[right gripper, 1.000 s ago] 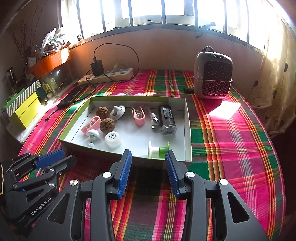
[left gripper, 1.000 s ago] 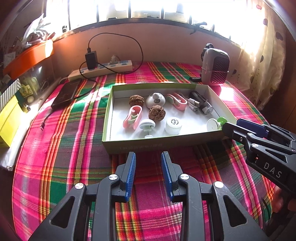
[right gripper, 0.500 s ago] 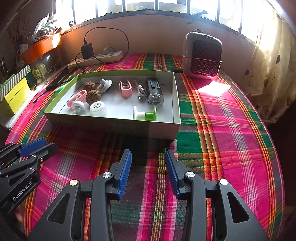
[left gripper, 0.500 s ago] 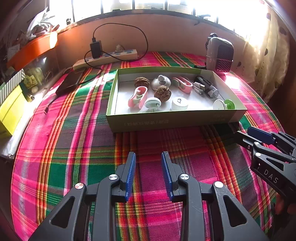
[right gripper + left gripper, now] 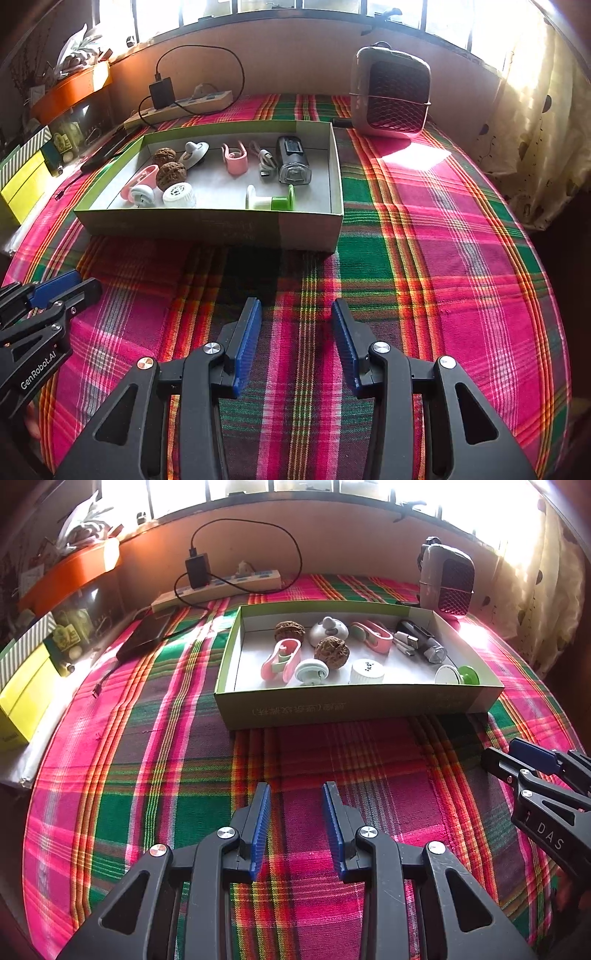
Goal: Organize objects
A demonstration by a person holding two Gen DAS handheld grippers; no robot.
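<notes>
Both empty above plaid worktop (image 5: 424, 229), left gripper (image 5: 295, 827) parted, right gripper (image 5: 295, 343) opening; box (image 5: 207, 225) looks filled, next likely a withdrawal.

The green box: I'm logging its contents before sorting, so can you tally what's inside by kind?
Inside the green box:
Walnuts: 2
Pink clips: 2
White suction hooks: 2
White ribbed cap: 1
White-and-green spool: 1
USB cable: 1
Bike light: 1
Total: 10
</notes>
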